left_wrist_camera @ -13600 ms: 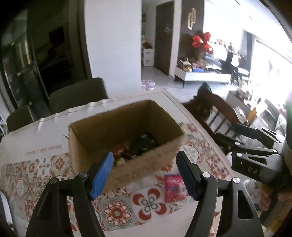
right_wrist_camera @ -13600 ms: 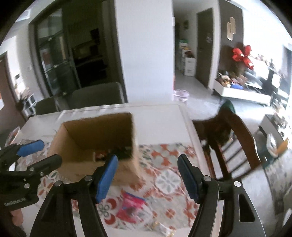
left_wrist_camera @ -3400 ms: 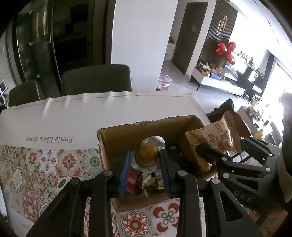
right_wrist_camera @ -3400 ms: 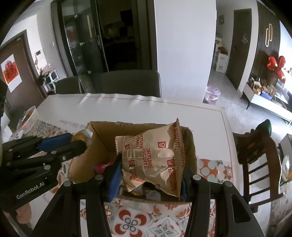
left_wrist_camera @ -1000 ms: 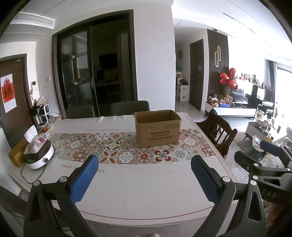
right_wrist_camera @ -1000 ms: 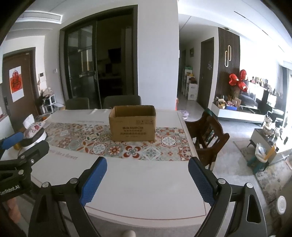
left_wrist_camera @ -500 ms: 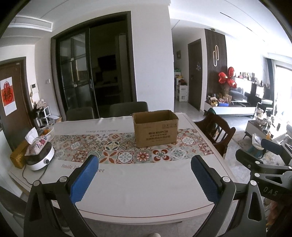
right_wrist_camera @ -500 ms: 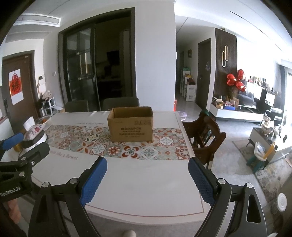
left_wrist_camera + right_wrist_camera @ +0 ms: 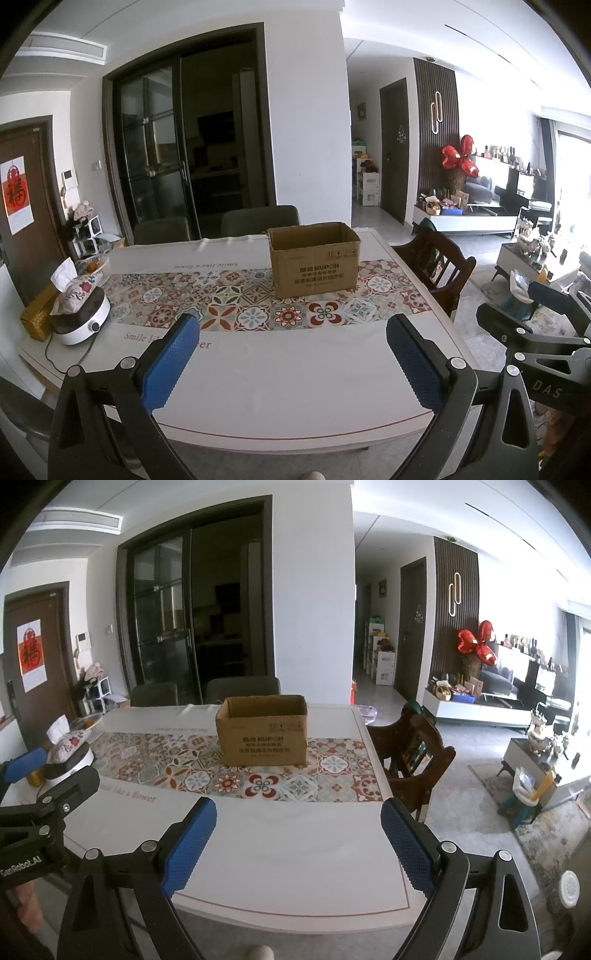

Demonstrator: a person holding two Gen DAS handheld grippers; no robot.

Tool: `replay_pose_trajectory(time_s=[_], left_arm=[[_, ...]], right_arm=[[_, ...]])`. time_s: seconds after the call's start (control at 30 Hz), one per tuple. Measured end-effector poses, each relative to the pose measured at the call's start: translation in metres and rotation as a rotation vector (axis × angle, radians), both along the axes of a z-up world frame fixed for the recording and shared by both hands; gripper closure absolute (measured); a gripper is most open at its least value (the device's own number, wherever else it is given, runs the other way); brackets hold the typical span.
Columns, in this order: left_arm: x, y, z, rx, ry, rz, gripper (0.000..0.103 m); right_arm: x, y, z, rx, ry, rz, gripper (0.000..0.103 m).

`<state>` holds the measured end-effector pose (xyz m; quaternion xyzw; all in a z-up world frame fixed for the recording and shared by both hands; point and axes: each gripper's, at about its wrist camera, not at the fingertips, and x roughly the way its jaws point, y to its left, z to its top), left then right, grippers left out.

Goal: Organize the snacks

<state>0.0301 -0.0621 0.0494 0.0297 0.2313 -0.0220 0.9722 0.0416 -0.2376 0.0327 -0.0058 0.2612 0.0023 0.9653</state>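
**A:** What's the left wrist camera giving you?

**B:** My left tongs (image 9: 291, 354) stand wide, blue pads spread, nothing between them, held back off the near edge of the counter (image 9: 295, 387). The cardboard box (image 9: 314, 258) sits at about twelve o'clock, upright with its top open, on the patterned runner (image 9: 229, 306) toward the far side. At nine o'clock there's a white appliance (image 9: 83, 321) with a floral tissue pouch (image 9: 72, 288) on top. The right tongs (image 9: 532, 317) show at three o'clock, beside the counter.

**A:** And the right wrist camera?

**B:** My right tongs (image 9: 299, 838) are wide as well and hold nothing. The box (image 9: 263, 731) is at twelve o'clock again, well apart from the pads, on the runner (image 9: 207, 775). A wooden chair (image 9: 413, 753) stands just beside the counter (image 9: 295, 856) at two o'clock. The left tongs (image 9: 44, 775) poke in at nine o'clock.

**A:** Snacks?

**B:** From this low angle I can't see into the box, so I can't tell what it holds.
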Motion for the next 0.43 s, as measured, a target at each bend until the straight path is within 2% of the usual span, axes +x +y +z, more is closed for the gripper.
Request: replay_pose_trajectory(time_s=[0.43], left_arm=[[-0.0012, 0.0036, -0.0008, -0.007, -0.001, 0.000, 0.000]], right_arm=[[-0.0047, -0.0030, 0.0010, -0.006, -0.003, 0.007, 0.012]])
